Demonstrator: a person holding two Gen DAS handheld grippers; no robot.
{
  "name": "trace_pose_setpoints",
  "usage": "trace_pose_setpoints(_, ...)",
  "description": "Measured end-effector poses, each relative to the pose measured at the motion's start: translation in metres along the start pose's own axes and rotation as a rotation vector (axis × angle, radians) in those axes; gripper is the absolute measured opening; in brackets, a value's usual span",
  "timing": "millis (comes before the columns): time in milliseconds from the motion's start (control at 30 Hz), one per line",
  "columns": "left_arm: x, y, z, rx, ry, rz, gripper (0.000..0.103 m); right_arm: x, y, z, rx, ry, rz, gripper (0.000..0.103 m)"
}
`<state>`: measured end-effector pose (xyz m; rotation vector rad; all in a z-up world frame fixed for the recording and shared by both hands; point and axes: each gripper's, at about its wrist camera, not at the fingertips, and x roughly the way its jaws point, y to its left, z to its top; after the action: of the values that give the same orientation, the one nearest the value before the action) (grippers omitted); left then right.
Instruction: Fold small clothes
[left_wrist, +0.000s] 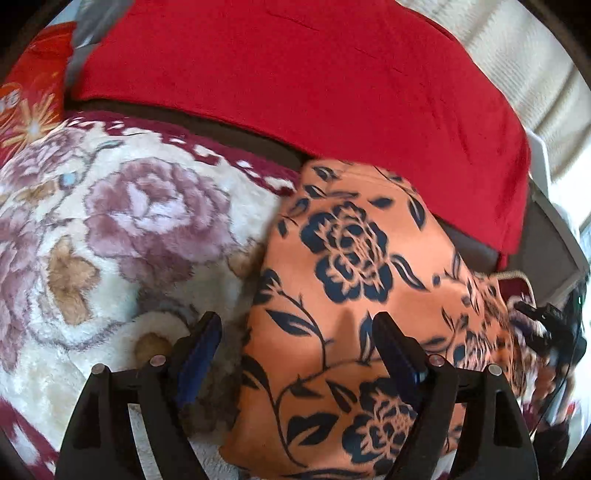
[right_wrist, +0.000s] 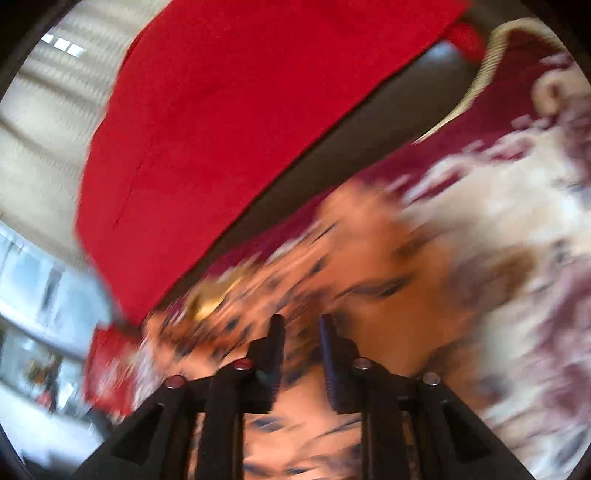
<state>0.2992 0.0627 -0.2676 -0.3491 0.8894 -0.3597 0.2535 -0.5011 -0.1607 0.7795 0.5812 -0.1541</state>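
Above a floral blanket (left_wrist: 110, 221), the left gripper (left_wrist: 295, 325) hangs with its fingers (left_wrist: 201, 343) spread wide, nothing pressed between them: one finger stands over the blanket's plush pile, the other over an orange garment (left_wrist: 351, 277) printed with dark blue roses. The garment lies in a folded, roughly oblong shape on the blanket, its far end near the blanket's maroon border (left_wrist: 236, 162) and its near end running under the gripper. At the garment's right side, the black right gripper (left_wrist: 546, 325) shows at the edge of the left wrist view. In the right wrist view, badly blurred, the right gripper's (right_wrist: 302, 325) fingers (right_wrist: 277, 332) stand a narrow gap apart over the orange cloth (right_wrist: 369, 240); no cloth can be made out in the gap between them. Beyond the blanket's far edge, a broad red cushion (left_wrist: 295, 74) leans against a dark couch back (left_wrist: 258, 144), with pale curtains (left_wrist: 517, 55) behind.
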Motion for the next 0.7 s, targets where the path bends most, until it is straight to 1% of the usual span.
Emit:
trace_pose_setpoints(33, 0.003, 0.0, 0.001, -0.014, 0.005, 0.009, 0.085, -0.004, -0.005, 0.004, -0.011, -0.036, -0.045, 0.062)
trace_pose_setpoints(67, 0.006, 0.0, 0.001, -0.03, 0.01, 0.018, 0.085, -0.007, -0.011, 0.01, -0.027, -0.084, -0.083, 0.085)
trace_pose_setpoints(133, 0.016, -0.005, 0.004, -0.027, 0.008, 0.038, 0.085, -0.004, -0.019, 0.021, -0.04, -0.117, -0.075, 0.085)
trace_pose_setpoints(167, 0.016, -0.013, 0.005, -0.006, -0.004, 0.06, 0.085, 0.001, -0.022, 0.029, -0.041, -0.104, -0.068, 0.085)
trace_pose_setpoints(233, 0.014, -0.032, 0.006, 0.045, -0.037, 0.103, 0.085, 0.011, -0.02, 0.039, -0.071, -0.084, -0.066, 0.084)
trace_pose_setpoints(300, 0.017, -0.051, 0.003, 0.119, -0.048, 0.143, 0.085, 0.021, -0.012, 0.049, -0.128, -0.088, -0.092, 0.083)
trace_pose_setpoints(367, 0.027, -0.067, 0.002, 0.169, -0.039, 0.168, 0.085, 0.039, -0.001, 0.057, -0.163, -0.052, -0.087, 0.083)
trace_pose_setpoints(433, 0.037, -0.076, 0.001, 0.205, -0.019, 0.182, 0.085, 0.054, 0.0, 0.064, -0.184, 0.001, -0.107, 0.081)
trace_pose_setpoints(467, 0.041, -0.079, 0.002, 0.214, -0.01, 0.196, 0.085, 0.062, 0.001, 0.065, -0.199, 0.023, -0.118, 0.077)
trace_pose_setpoints(500, 0.042, -0.079, 0.002, 0.214, -0.009, 0.201, 0.085, 0.07, 0.0, 0.065, -0.209, 0.046, -0.129, 0.055)
trace_pose_setpoints(567, 0.042, -0.075, 0.002, 0.196, -0.009, 0.211, 0.085, 0.085, -0.003, 0.061, -0.211, 0.11, -0.128, 0.02)
trace_pose_setpoints(600, 0.044, -0.072, 0.006, 0.18, -0.009, 0.214, 0.085, 0.087, -0.003, 0.058, -0.217, 0.12, -0.135, 0.014)
trace_pose_setpoints(633, 0.043, -0.069, 0.007, 0.165, -0.011, 0.217, 0.085, 0.084, -0.001, 0.054, -0.236, 0.107, -0.148, 0.009)
trace_pose_setpoints(700, 0.04, -0.066, 0.008, 0.147, -0.023, 0.231, 0.085, 0.072, 0.003, 0.056, -0.247, 0.043, -0.177, 0.007)
